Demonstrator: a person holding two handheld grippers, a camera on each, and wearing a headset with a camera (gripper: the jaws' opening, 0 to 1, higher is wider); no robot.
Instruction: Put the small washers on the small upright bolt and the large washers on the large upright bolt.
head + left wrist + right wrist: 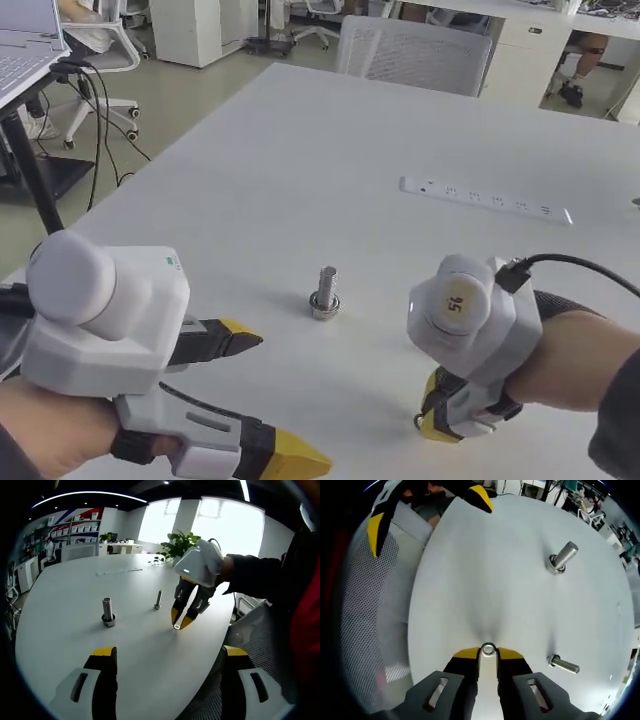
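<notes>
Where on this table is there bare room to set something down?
Bare: the wide table stretch between the large bolt and the power strip, and the far left side beyond the left gripper. Crowded: the near edge, where the right gripper, shut on a washer, sits near the small bolt and the open left gripper.

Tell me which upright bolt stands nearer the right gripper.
The thin bolt, close beside the right gripper; the thick bolt stands farther off.
</notes>
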